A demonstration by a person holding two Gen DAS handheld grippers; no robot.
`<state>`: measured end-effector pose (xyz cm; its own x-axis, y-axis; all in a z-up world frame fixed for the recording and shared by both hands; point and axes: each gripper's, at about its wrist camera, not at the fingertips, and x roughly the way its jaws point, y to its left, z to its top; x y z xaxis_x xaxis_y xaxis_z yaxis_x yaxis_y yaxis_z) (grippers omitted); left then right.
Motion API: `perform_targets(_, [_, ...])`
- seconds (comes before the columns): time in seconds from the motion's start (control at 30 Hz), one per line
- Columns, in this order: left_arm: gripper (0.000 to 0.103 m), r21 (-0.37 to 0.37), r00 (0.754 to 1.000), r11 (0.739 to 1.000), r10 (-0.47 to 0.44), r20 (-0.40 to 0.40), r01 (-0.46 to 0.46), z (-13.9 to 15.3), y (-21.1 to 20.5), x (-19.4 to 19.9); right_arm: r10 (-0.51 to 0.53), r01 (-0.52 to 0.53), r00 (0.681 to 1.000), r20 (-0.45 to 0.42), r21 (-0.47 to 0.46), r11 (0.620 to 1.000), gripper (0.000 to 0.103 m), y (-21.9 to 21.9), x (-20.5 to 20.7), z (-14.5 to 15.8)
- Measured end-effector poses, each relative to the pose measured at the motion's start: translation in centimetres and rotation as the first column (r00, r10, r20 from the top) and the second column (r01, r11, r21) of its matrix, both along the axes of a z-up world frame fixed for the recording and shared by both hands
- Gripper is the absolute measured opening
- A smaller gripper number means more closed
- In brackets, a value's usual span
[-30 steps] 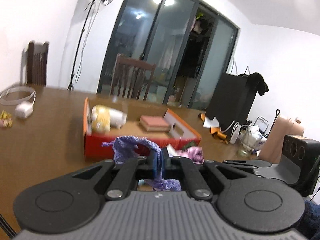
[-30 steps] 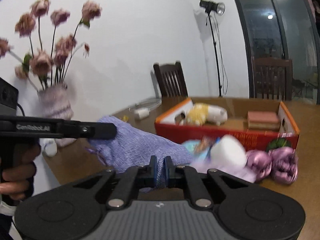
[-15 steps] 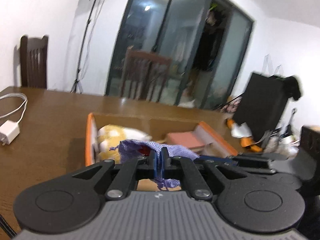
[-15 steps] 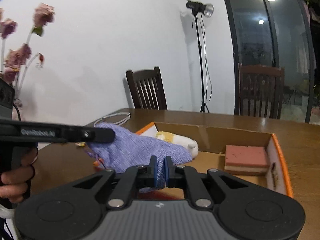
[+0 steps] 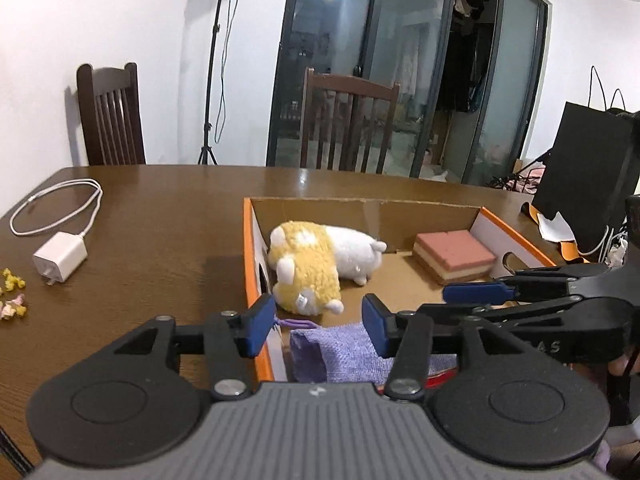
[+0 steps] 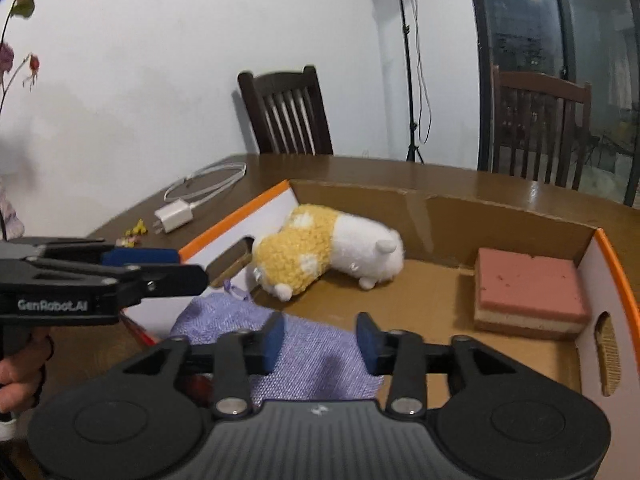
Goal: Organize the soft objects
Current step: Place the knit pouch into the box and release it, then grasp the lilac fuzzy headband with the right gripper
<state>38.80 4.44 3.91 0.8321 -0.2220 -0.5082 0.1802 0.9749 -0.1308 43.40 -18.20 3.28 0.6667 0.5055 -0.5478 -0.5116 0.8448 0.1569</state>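
A purple knitted pouch lies over the near edge of an orange-rimmed cardboard box, free of both grippers; it also shows in the right wrist view. My left gripper is open just above it. My right gripper is open above the pouch too, and shows from the side in the left wrist view. Inside the box lie a yellow-and-white plush toy and a pink layered sponge block; both also show in the right wrist view, plush, sponge.
The box stands on a brown wooden table. A white charger with cable and small yellow bits lie at the left. Chairs stand behind the table. A black bag is at the right.
Both grippers carried the purple pouch over the box, then opened and let it go. The pouch now lies on the box's near edge.
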Motion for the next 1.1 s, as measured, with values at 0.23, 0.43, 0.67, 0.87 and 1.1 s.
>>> perform_targets(0.23, [0.056,0.017,1.000,1.000,0.020,0.018,-0.020,1.5,-0.1,-2.3,-0.036,0.035,0.997,0.071,0.016,0.999,0.045,-2.3,-2.6,2.6])
perform_targets(0.43, [0.064,0.019,0.997,1.000,0.010,0.073,-0.011,3.7,-1.0,-6.9,-0.061,0.057,0.990,0.131,0.033,0.998,0.047,-4.5,-7.0,5.0])
perform_targets(0.67, [0.076,0.036,0.991,0.999,-0.016,0.133,0.011,4.7,-2.9,-14.3,-0.088,0.077,0.975,0.206,0.063,0.995,0.055,-7.0,-14.3,6.6])
perform_targets(0.87, [0.078,0.025,0.994,0.999,-0.048,0.096,0.046,2.9,-4.3,-19.0,-0.086,0.077,0.978,0.192,0.053,0.996,0.064,-8.0,-19.7,4.8])
perform_targets(1.1, [0.074,0.003,0.994,0.997,-0.078,0.071,0.078,0.2,-5.9,-20.9,-0.091,0.080,0.990,0.107,0.103,0.992,0.064,-8.9,-23.0,1.7])
